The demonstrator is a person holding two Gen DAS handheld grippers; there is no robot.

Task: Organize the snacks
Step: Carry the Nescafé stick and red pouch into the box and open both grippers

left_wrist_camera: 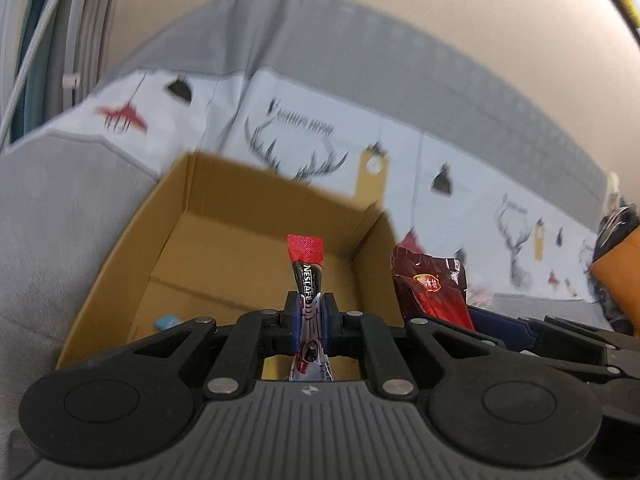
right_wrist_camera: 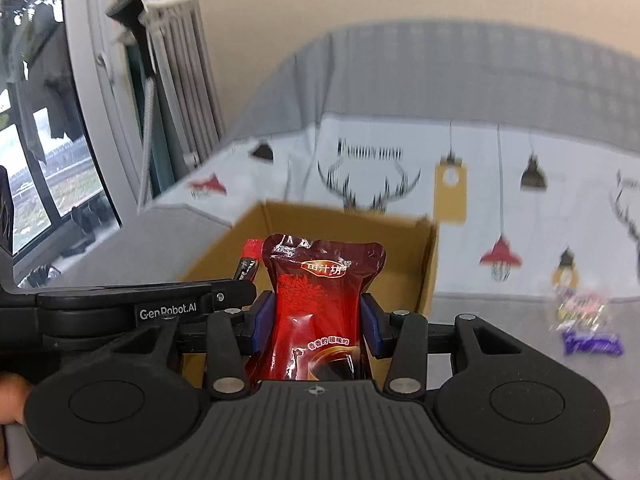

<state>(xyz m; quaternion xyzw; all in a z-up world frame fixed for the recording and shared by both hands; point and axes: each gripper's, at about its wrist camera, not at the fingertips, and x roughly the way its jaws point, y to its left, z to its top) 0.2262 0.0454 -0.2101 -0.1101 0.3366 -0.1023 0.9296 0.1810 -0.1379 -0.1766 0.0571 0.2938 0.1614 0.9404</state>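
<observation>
The left gripper (left_wrist_camera: pixel 311 322) has its jaws closed nearly all the way on a Nescafé coffee stick (left_wrist_camera: pixel 307 276), pinched across the middle of its length. The stick stands roughly upright between the pads, its long axis running straight ahead of the camera, red crimped end pointing up and away, the other end trailing back under the jaws. It hangs above the open cardboard box (left_wrist_camera: pixel 224 216), which sits on a printed cloth (left_wrist_camera: pixel 248 100) with antler and lamp drawings. I judge the stick light and thin, a little stiff along its length but easy to crease; a mid-length pinch across the narrow width suits it, and it needs little force.

The right gripper (right_wrist_camera: pixel 316 320) holds a red snack pouch (right_wrist_camera: pixel 320 300), jaws partly closed and pressing in on both side edges so the pouch waists inward there. Its long axis also runs forward and up — the sealed top edge is farthest from the camera, the label faces the lens. It sits over the near edge of the same box, just beside the left tool. The glossy film looks slippery and the filling soft, so I would expect it to slide or sag if the squeeze eased; gripping across the flat faces near a seam would likely hold better.

A small blue item (left_wrist_camera: pixel 166 322) lies on the box floor; loose purple wrappers (right_wrist_camera: pixel 592 344) lie on the cloth to the right.
</observation>
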